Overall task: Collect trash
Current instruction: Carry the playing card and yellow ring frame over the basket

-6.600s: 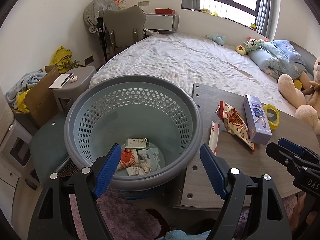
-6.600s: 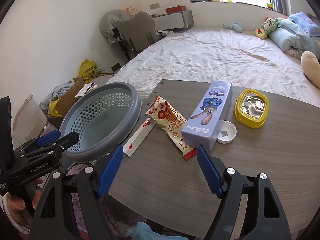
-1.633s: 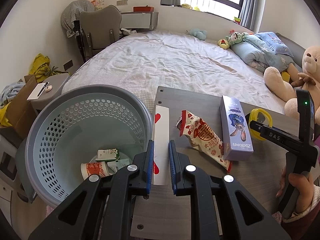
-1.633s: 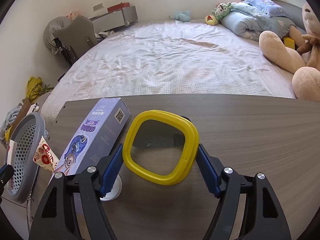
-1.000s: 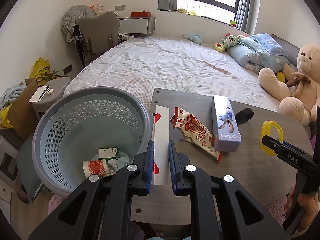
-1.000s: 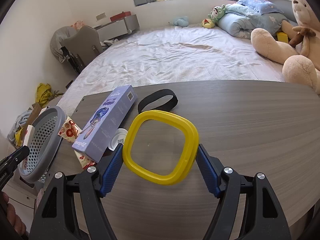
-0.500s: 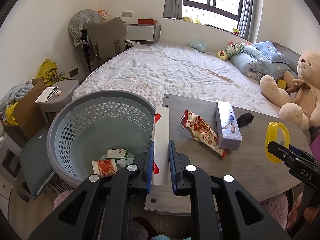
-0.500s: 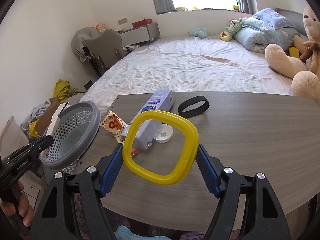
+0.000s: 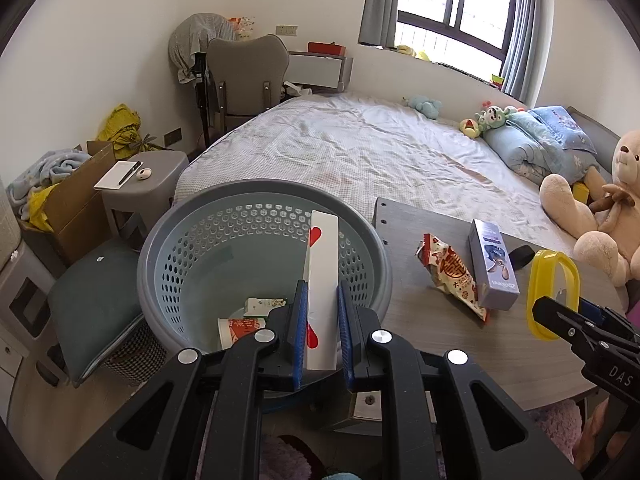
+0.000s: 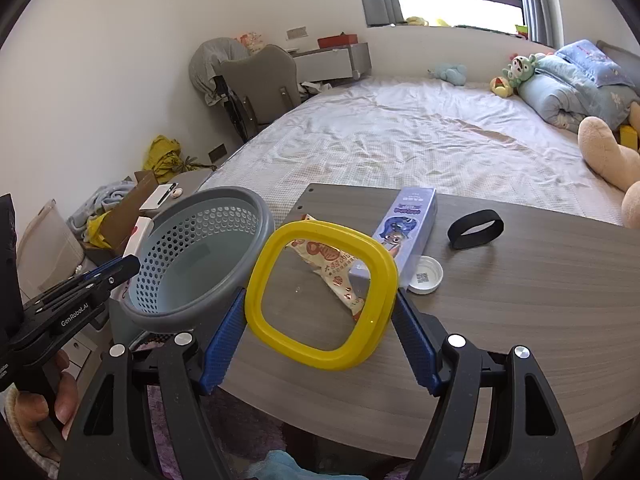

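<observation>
My left gripper (image 9: 321,332) is shut on a long white box with red hearts (image 9: 322,276), which hangs over the inside of the grey-blue perforated basket (image 9: 200,236). Several wrappers and a cup lie on the basket's bottom. My right gripper (image 10: 320,312) is shut on a yellow square ring-shaped lid (image 10: 276,332), raised above the wooden table (image 10: 520,300) just right of the basket (image 10: 192,264). On the table lie a red-and-white snack wrapper (image 9: 450,278), a purple cartoon box (image 9: 492,264), a white round cap (image 10: 426,276) and a black band (image 10: 475,228).
A bed (image 9: 360,152) with plush toys fills the space behind the table. Left of the basket stand a grey stool (image 9: 144,184), a cardboard box (image 9: 68,200) and a green cushioned seat (image 9: 92,304). A grey chair (image 9: 248,76) stands by the far wall.
My left gripper has carried the white box leftwards from the table's edge to over the basket. My right gripper has drawn back and left with the yellow lid, towards the basket.
</observation>
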A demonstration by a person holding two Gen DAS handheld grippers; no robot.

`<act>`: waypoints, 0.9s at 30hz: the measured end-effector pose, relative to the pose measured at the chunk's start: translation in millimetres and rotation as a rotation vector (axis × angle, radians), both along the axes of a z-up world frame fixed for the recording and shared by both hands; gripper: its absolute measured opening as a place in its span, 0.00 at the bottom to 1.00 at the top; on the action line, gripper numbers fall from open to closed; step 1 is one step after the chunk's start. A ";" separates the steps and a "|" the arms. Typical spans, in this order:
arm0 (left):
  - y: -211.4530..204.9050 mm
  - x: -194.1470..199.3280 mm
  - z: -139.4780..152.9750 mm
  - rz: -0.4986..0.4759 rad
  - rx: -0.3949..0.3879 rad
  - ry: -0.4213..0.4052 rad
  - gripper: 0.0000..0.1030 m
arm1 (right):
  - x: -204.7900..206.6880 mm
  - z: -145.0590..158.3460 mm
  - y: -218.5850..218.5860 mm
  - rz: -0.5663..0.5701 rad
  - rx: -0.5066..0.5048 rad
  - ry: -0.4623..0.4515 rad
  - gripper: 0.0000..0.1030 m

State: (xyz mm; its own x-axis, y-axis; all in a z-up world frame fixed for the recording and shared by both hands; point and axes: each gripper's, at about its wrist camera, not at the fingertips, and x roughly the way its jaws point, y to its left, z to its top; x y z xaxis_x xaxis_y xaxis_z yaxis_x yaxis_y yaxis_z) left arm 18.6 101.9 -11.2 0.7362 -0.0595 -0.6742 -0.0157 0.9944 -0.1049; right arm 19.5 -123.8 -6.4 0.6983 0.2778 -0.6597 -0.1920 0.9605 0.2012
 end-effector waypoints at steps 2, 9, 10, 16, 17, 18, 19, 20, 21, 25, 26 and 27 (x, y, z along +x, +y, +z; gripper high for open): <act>8.7 2.9 -1.8 0.014 -0.005 0.003 0.14 | 4.3 0.0 9.5 0.018 -0.006 0.001 0.68; 35.4 13.5 -9.9 0.032 0.002 0.020 0.14 | 27.2 -5.8 47.8 0.086 0.008 0.025 0.68; 39.3 16.0 -11.6 0.035 0.004 0.025 0.14 | 31.1 -7.2 54.4 0.098 0.005 0.028 0.68; 61.1 33.1 -23.1 0.057 0.001 0.062 0.14 | 53.4 -16.4 88.4 0.164 -0.007 0.058 0.68; 64.6 36.7 -24.9 0.062 -0.002 0.068 0.14 | 57.4 -17.8 92.9 0.173 -0.008 0.063 0.68; 67.6 39.6 -26.4 0.066 -0.004 0.072 0.14 | 61.3 -19.1 97.2 0.183 -0.008 0.068 0.68; 69.5 43.2 -27.3 0.070 -0.005 0.077 0.14 | 64.9 -20.0 101.0 0.191 -0.009 0.072 0.68; 71.8 46.6 -28.3 0.073 -0.007 0.080 0.14 | 68.2 -20.5 103.9 0.198 -0.010 0.074 0.68; 73.9 50.2 -29.1 0.075 -0.009 0.084 0.14 | 71.8 -20.3 107.1 0.204 -0.010 0.075 0.68; 79.4 61.3 -32.5 0.081 -0.007 0.094 0.14 | 84.1 -19.0 117.2 0.228 -0.013 0.070 0.68; 80.6 63.8 -33.2 0.080 -0.006 0.097 0.14 | 86.6 -19.0 118.9 0.232 -0.015 0.069 0.68; 81.7 66.8 -34.2 0.081 -0.004 0.100 0.14 | 89.3 -19.4 120.6 0.236 -0.015 0.070 0.68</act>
